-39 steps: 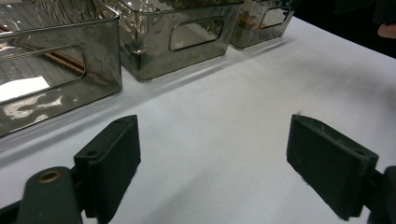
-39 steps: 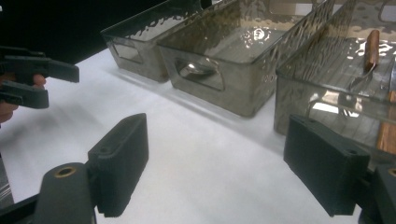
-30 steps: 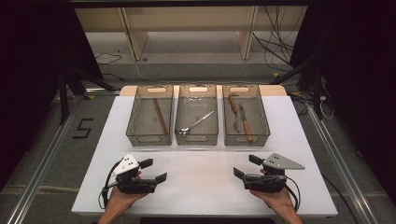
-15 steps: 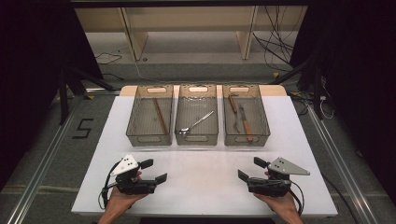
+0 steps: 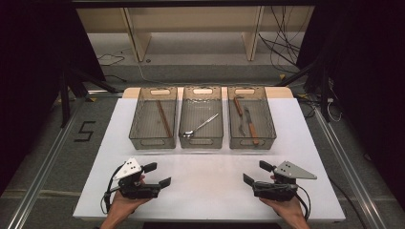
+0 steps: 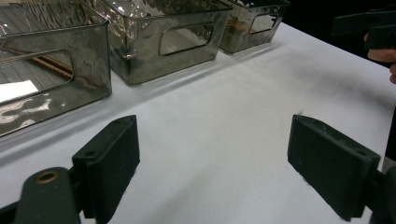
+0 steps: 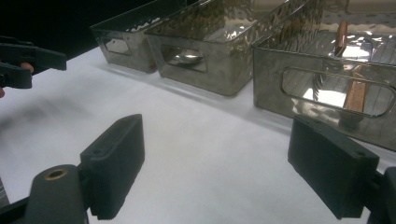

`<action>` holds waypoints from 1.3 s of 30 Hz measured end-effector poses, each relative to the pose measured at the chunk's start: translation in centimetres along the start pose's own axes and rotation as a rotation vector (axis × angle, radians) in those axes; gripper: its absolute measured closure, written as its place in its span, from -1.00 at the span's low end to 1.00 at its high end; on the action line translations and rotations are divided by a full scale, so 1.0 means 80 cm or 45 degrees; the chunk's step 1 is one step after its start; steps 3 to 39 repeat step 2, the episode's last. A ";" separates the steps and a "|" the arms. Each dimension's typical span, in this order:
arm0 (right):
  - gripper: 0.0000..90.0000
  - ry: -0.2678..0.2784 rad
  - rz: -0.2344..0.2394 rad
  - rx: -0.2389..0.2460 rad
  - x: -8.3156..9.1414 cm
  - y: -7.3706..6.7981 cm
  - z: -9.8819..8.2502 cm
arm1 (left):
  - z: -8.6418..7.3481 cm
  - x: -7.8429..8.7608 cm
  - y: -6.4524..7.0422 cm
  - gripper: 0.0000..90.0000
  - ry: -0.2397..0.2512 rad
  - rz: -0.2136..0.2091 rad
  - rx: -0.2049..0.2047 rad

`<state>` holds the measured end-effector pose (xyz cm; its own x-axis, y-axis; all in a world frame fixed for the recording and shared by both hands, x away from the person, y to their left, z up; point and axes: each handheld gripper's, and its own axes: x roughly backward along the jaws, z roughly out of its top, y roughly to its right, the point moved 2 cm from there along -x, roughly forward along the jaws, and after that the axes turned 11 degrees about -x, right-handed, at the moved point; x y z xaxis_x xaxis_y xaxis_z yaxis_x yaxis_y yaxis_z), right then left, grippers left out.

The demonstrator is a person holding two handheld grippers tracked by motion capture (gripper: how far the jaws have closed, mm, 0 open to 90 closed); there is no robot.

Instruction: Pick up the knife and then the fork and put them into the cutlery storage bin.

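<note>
A: Starting at the left, what is there?

B: The left gripper (image 5: 160, 175) sits low over the white desk (image 5: 210, 186), near its front edge, held in the person's left hand (image 5: 125, 205). Its jaws are spread wide apart with nothing between them; the left gripper view shows bare desk surface in the gap.

A: And behind it?

B: Three clear bins stand in a row across the far half of the desk, just beside one another. The left bin (image 5: 138, 125) holds a pair of brown chopsticks (image 5: 164, 118) lying lengthwise. The middle bin (image 5: 201, 141) holds a metal spoon (image 5: 200, 126) set on a diagonal, bowl toward the front. The right bin (image 5: 269, 125) holds a fork (image 5: 240, 112) with a brown handle and, beside it, a knife (image 5: 251, 128) with a brown handle.

A: How far are the bins from the grippers?

B: Well apart; neither gripper reaches them.

A: And the right side?

B: The right gripper (image 5: 256, 173) rests near the front edge too, in the right hand (image 5: 285, 208), pointing toward the left gripper. Its jaws also stand wide apart and empty, over plain desk.
</note>
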<state>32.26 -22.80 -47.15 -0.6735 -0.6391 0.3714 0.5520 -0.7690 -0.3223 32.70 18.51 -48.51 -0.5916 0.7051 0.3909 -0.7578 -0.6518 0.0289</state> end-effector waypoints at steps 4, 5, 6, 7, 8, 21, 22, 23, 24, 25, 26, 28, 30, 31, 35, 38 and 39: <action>-0.57 0.002 0.003 0.001 0.000 0.000 0.000 | 0.000 0.000 0.000 -0.63 -0.001 -0.002 0.001; -0.57 0.002 0.003 0.001 0.000 0.000 0.000 | 0.000 0.000 0.000 -0.63 -0.001 -0.002 0.001; -0.57 0.002 0.003 0.001 0.000 0.000 0.000 | 0.000 0.000 0.000 -0.63 -0.001 -0.002 0.001; -0.57 0.002 0.003 0.001 0.000 0.000 0.000 | 0.000 0.000 0.000 -0.63 -0.001 -0.002 0.001; -0.57 0.002 0.003 0.001 0.000 0.000 0.000 | 0.000 0.000 0.000 -0.63 -0.001 -0.002 0.001; -0.57 0.002 0.003 0.001 0.000 0.000 0.000 | 0.000 0.000 0.000 -0.63 -0.001 -0.002 0.001; -0.57 0.002 0.003 0.001 0.000 0.000 0.000 | 0.000 0.000 0.000 -0.63 -0.001 -0.002 0.001; -0.57 0.002 0.003 0.001 0.000 0.000 0.000 | 0.000 0.000 0.000 -0.63 -0.001 -0.002 0.001; -0.57 0.002 0.003 0.001 0.000 0.000 0.000 | 0.000 0.000 0.000 -0.63 -0.001 -0.002 0.001; -0.57 0.002 0.003 0.001 0.000 0.000 0.000 | 0.000 0.000 0.000 -0.63 -0.001 -0.002 0.001; -0.57 0.002 0.003 0.001 0.000 0.000 0.000 | 0.000 0.000 0.000 -0.63 -0.001 -0.002 0.001; -0.57 0.002 0.003 0.001 0.000 0.000 0.000 | 0.000 0.000 0.000 -0.63 -0.001 -0.002 0.001; -0.57 0.002 0.003 0.001 0.000 0.000 0.000 | 0.000 0.000 0.000 -0.63 -0.001 -0.002 0.001; -0.57 0.002 0.003 0.001 0.000 0.000 0.000 | 0.000 0.000 0.000 -0.63 -0.001 -0.002 0.001; -0.57 0.002 0.003 0.001 0.000 0.000 0.000 | 0.000 0.000 0.000 -0.63 -0.001 -0.002 0.001; -0.57 0.002 0.003 0.001 0.000 0.000 0.000 | 0.000 0.000 0.000 -0.63 -0.001 -0.002 0.001; -0.57 0.002 0.003 0.001 0.000 0.000 0.000 | 0.000 0.000 0.000 -0.63 -0.001 -0.002 0.001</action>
